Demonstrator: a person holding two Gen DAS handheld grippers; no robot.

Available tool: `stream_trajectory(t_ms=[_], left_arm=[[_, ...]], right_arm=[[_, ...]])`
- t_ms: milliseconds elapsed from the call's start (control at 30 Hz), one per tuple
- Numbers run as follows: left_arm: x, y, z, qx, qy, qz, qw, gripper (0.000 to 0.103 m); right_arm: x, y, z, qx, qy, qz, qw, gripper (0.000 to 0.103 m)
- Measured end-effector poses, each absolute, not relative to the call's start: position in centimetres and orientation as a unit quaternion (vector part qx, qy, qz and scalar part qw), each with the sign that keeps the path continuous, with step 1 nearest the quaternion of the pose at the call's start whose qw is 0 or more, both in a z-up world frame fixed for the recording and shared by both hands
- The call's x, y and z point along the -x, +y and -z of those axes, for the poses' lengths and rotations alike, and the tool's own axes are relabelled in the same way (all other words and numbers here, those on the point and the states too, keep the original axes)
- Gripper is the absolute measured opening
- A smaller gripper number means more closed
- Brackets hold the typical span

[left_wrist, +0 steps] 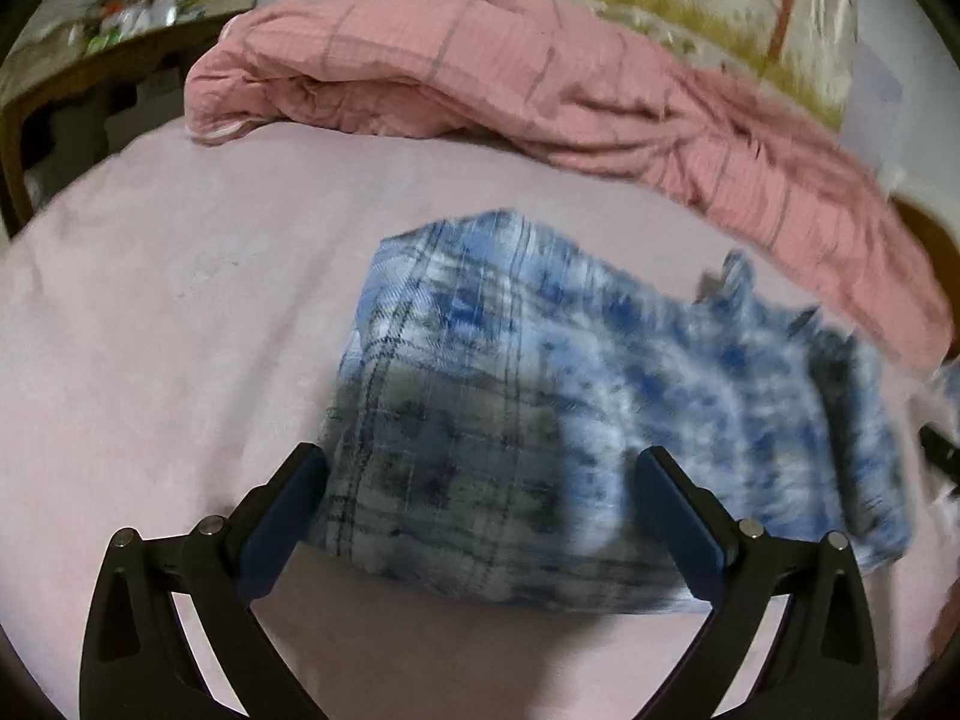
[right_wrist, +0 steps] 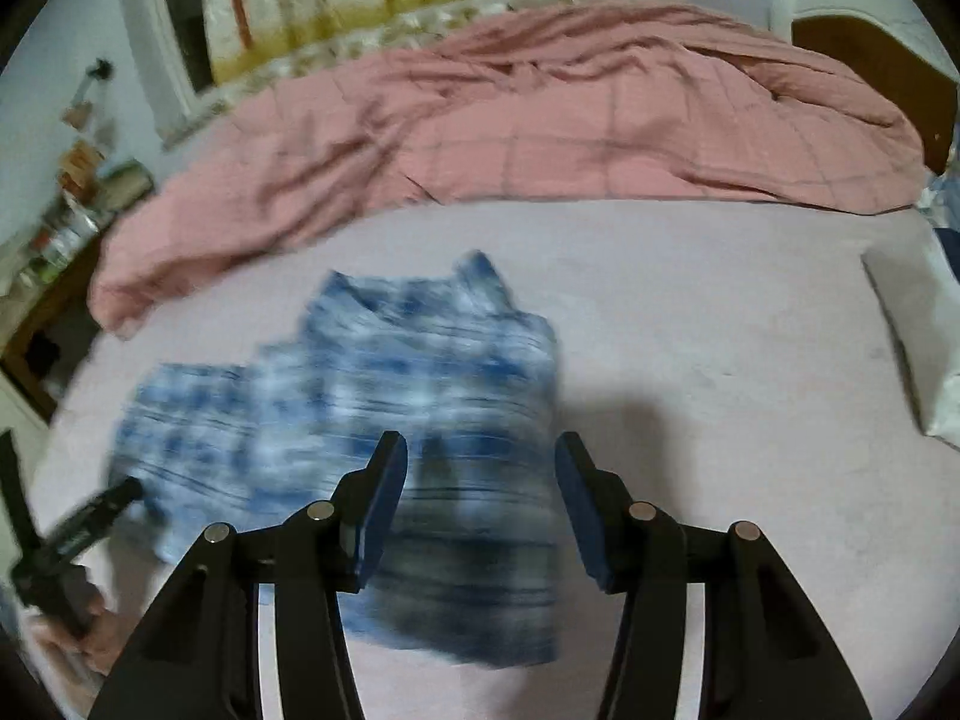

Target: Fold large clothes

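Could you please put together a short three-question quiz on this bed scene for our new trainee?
1. True or false: the blue plaid shirt hangs in the air, clamped in the right hand-held gripper.
2. Multiple choice: what lies bunched along the far side of the bed sheet? A) a pink checked quilt B) a green towel C) a black coat
3. Fill in: the jaws of the left hand-held gripper stand ____, with nothing pinched between them.

Key: 1 false, the shirt lies on the sheet and both grippers are open; 2 A; 3 wide open.
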State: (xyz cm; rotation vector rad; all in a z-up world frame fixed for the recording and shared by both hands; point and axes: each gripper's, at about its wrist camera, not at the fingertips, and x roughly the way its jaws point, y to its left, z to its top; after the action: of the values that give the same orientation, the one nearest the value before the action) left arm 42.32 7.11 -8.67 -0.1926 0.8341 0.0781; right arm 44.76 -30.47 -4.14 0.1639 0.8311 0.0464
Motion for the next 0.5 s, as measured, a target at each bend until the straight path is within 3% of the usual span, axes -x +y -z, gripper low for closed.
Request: stream_trajectory(t_ms=[100, 233, 333, 433, 467, 500], left_arm=[[-43.4, 7.0, 10.4, 0.069, 0.423, -0.061, 0.902, 0.103], [-43.6, 8.1, 10.9, 0.103, 0.431, -0.043, 0.895, 0.103], [-43.4, 8.1, 10.8, 0.105, 0.428, -0.040, 0.897, 0.102], [-42.8, 7.9, 9.8, 0.108, 0.400, -0.017, 0.910, 0.049], [-42.4, 7.7, 9.2, 0.099, 0.385, -0.023, 0.917, 0.027], [-41.8, 7.3, 8.5, 0.086, 0.365, -0.025, 0.927, 0.018]], right_arm=[[-46.1, -29.7, 6.4, -0.064, 0.446, -0.064, 0.890, 0.055], [-46.2, -28.3, 7.0, -0.048, 0.444, -0.093, 0.890, 0.063], [-45.9, -27.7, 6.9, -0.040, 0.443, -0.111, 0.889, 0.063], [-45.8, -27.0, 7.3, -0.011, 0.445, -0.118, 0.888, 0.065], [-45.8, -27.0, 7.3, -0.009, 0.445, -0.117, 0.888, 0.065], [-45.7, -27.1, 7.2, -0.014, 0.445, -0.116, 0.888, 0.065]])
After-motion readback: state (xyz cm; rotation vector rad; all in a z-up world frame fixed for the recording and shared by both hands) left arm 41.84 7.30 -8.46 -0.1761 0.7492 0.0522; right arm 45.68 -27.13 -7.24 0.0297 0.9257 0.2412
